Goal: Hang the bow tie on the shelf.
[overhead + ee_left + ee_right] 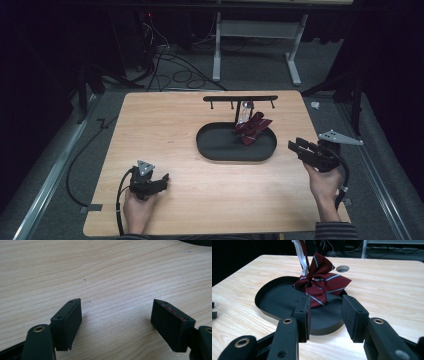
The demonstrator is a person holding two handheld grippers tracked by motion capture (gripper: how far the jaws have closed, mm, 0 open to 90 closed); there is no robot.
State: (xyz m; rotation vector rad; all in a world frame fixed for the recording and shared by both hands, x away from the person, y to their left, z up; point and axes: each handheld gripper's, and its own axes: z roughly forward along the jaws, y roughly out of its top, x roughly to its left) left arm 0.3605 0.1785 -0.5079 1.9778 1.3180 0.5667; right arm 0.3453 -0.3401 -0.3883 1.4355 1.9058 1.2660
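Note:
A dark red bow tie with pale stripes (pixel 252 128) (pixel 322 283) lies in the far right part of a black oval tray (pixel 220 147) (pixel 274 302), its white strap (pixel 302 257) running up toward a black hook rack (pixel 240 98). My right gripper (pixel 295 147) (pixel 325 315) hovers at the tray's right end, jaws open, pointing at the bow tie with nothing between them. My left gripper (pixel 162 179) (pixel 116 322) rests low over the bare wood near the front left, open wide and empty.
The wooden table (pixel 165 130) ends close behind the rack and just right of my right hand. A round hole (pixel 342 268) is cut in the tabletop beyond the tray. Cables and a white desk frame (pixel 255 45) stand on the floor behind.

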